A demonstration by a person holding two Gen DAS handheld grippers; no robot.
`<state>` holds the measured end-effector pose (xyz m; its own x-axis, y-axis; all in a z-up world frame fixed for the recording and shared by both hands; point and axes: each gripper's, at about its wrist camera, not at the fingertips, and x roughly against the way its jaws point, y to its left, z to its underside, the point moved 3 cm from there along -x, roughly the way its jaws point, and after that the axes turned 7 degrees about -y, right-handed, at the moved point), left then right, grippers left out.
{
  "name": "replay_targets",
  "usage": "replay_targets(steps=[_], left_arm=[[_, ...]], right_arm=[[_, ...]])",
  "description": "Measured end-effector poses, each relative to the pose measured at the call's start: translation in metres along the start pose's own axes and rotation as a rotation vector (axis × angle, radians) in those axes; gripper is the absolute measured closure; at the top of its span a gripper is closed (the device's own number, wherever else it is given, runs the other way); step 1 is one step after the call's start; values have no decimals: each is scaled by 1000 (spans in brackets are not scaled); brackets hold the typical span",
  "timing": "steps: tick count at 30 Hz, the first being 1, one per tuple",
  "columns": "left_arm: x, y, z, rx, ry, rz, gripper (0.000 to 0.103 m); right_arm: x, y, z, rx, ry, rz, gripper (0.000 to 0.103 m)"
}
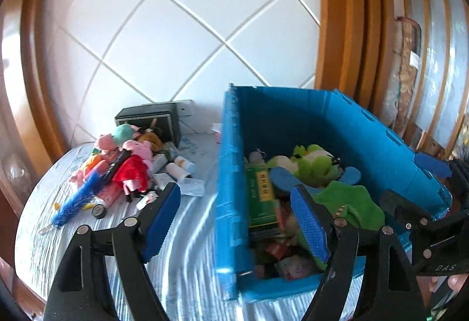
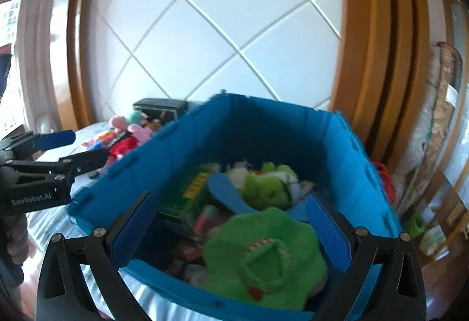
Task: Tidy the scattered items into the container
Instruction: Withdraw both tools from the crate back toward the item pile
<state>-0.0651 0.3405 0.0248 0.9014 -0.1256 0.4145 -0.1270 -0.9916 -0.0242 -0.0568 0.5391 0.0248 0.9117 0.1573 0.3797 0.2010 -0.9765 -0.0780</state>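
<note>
2 grippers, left (image 1: 236, 218) and right (image 2: 231, 228), hang wide open and empty over the bin (image 1: 231, 174), the pile (image 1: 129, 168) likely next to be cleared.

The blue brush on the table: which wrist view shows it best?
The left wrist view: the blue brush lies in full view at the near edge of the toy pile. In the right wrist view the left gripper crosses that area and no brush can be made out.

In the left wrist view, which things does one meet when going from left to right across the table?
Blue brush → red plush toy → white tube → blue container → green box → green frog plush.
</note>
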Motion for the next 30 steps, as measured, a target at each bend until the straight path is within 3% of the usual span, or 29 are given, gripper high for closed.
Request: replay_targets(steps=[8,19,25,30], left_arm=[[36,100,14,56,-37,-42,25],[71,254,53,79,-10,-124,25],[60,313,80,127,64,-151,25],[40,342,98,167,99,-174,25]], right_arm=[[4,98,-17,50,-26,-25,0],[-12,260,-15,39,-2,-81,0],[-30,312,-2,21,52,-102,0],[-56,329,6,24,108,-113,0]])
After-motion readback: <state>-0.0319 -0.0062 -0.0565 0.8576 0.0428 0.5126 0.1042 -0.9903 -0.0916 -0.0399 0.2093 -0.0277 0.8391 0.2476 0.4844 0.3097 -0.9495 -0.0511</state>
